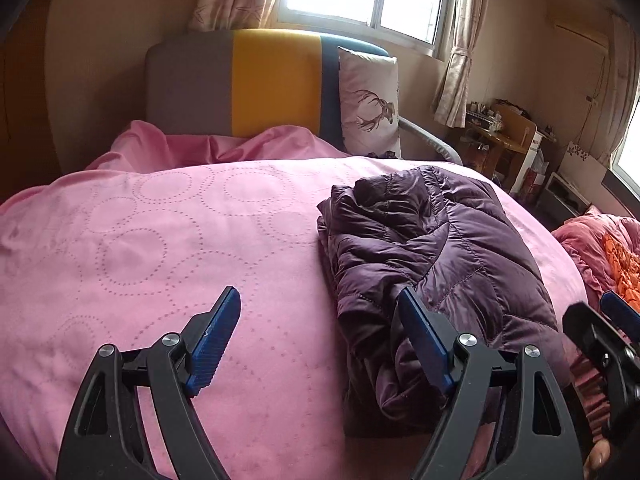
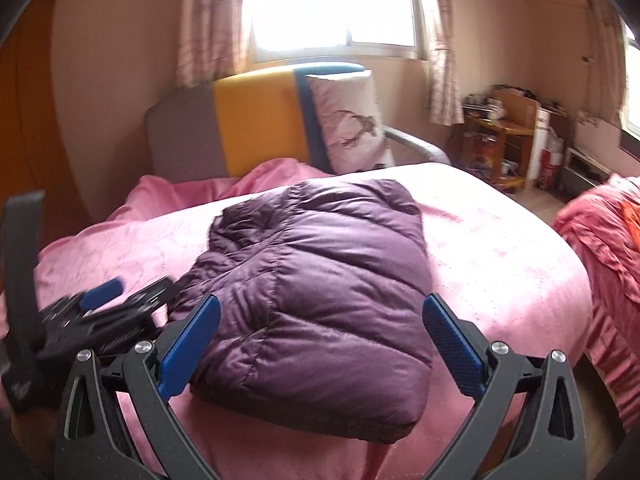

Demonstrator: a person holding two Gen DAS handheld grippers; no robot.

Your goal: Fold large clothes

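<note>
A dark purple quilted puffer jacket lies folded into a compact bundle on the pink bed. It also shows in the right wrist view. My left gripper is open and empty, held above the bed at the jacket's near left edge; its right finger overlaps the jacket's near corner. My right gripper is open and empty, held above the jacket's near end. The right gripper shows at the right edge of the left wrist view. The left gripper shows at the left of the right wrist view.
A grey, yellow and blue headboard with a deer-print pillow stands behind the bed. Pink and orange bedding is heaped to the right. A cluttered wooden desk stands by the far wall under the windows.
</note>
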